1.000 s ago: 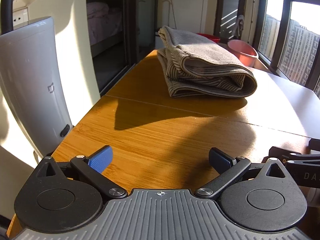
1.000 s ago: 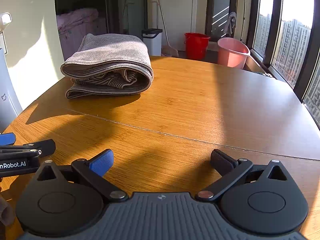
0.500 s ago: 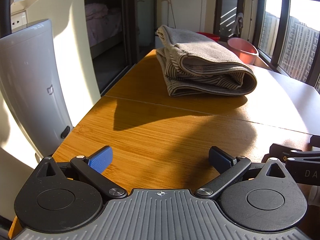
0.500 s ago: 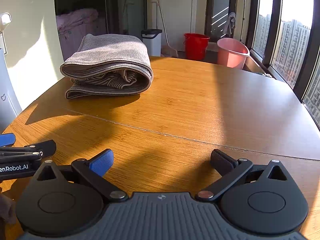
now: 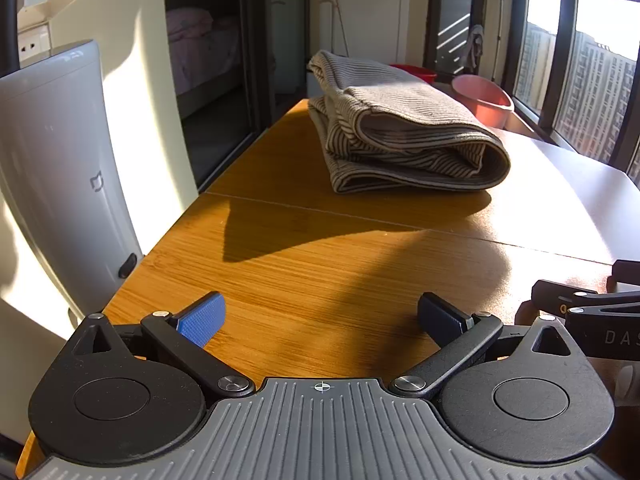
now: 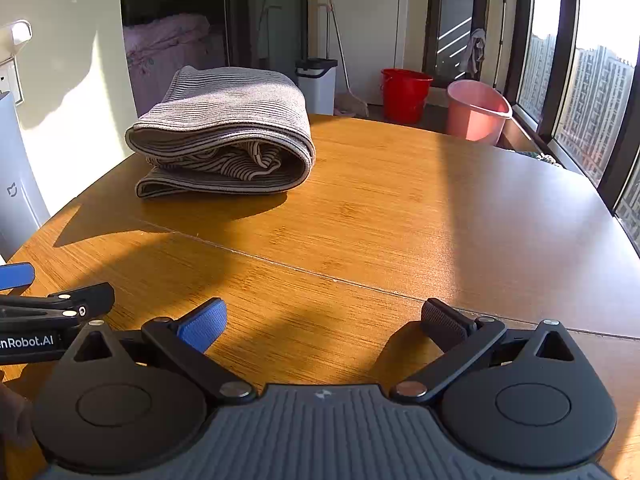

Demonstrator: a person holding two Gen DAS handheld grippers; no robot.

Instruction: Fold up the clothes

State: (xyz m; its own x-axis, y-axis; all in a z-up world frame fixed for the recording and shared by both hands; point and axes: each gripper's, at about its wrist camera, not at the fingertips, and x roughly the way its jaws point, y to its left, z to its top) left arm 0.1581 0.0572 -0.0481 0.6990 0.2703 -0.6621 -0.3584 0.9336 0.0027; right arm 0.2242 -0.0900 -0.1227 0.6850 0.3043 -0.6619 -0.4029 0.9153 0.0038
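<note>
The striped garment (image 6: 224,144) lies folded in a thick bundle at the far left of the wooden table (image 6: 400,208), near the edge by the white appliance (image 5: 52,168). It sits well ahead of both grippers, its long axis running away from them. The left gripper (image 5: 320,320) looks slightly nearer; the right gripper (image 6: 324,320) would reach leftward. Both stand wide, holding nothing.
</note>
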